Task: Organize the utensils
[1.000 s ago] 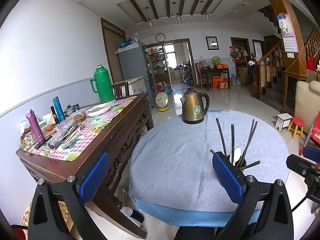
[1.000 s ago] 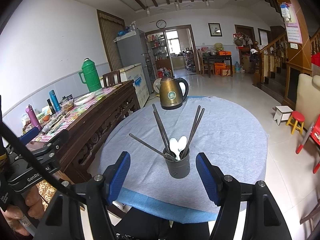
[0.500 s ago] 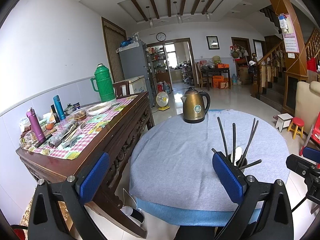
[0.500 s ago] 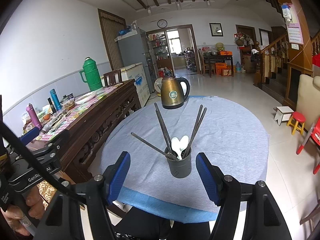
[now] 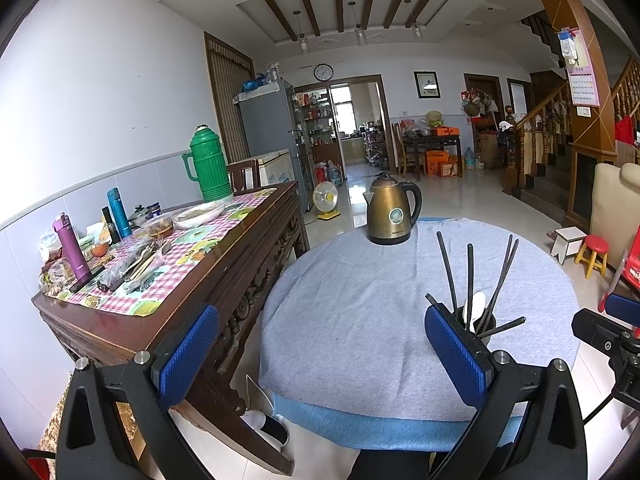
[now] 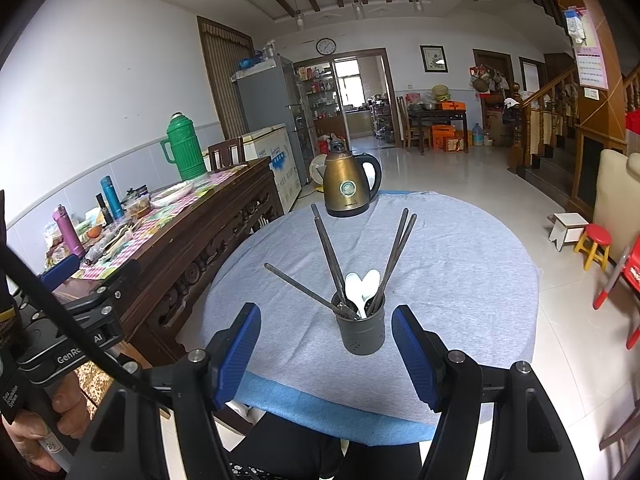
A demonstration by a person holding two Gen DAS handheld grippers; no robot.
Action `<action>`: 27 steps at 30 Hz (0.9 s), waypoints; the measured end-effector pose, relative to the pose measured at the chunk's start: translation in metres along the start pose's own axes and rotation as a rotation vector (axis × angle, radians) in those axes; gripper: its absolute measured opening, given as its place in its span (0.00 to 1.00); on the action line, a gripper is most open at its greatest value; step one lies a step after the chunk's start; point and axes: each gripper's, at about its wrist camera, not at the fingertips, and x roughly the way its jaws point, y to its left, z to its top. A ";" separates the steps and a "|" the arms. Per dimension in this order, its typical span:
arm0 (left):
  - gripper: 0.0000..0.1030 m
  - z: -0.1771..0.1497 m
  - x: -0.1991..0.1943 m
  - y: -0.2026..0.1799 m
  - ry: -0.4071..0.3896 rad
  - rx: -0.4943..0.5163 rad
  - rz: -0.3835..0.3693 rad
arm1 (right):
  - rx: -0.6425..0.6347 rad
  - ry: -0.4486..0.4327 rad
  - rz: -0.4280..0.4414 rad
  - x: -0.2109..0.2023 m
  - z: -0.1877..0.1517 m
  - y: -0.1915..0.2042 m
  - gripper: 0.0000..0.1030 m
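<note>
Round desk (image 6: 460,248) under grey cloth fills the middle of the room; kettle (image 6: 347,189) at its far edge. Grey holder (image 6: 362,330) near the front edge carries chopsticks (image 6: 396,254) and two white spoons (image 6: 362,286). Right gripper (image 6: 326,354) faces it, fingers wide, empty; left gripper (image 5: 322,354) likewise, off beside. Judged: pre-grasp. Next: close on one chopstick, avoid tipping the holder.

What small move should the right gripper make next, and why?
Probably ease the right gripper forward toward the grey utensil holder: its jaws stand open and empty, and the holder with chopsticks and white spoons sits just ahead, between them.
</note>
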 end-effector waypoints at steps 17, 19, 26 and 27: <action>1.00 -0.002 0.001 0.002 0.001 -0.004 0.000 | 0.000 0.001 0.000 0.000 -0.002 0.001 0.70; 1.00 -0.001 0.001 0.002 0.001 -0.004 -0.001 | 0.000 0.001 0.000 0.000 -0.002 0.001 0.70; 1.00 -0.003 0.001 0.003 0.002 -0.003 0.000 | -0.001 0.001 -0.001 0.000 -0.001 0.002 0.70; 1.00 -0.002 0.001 0.003 0.001 -0.003 0.000 | -0.001 0.001 -0.001 0.000 -0.002 0.002 0.70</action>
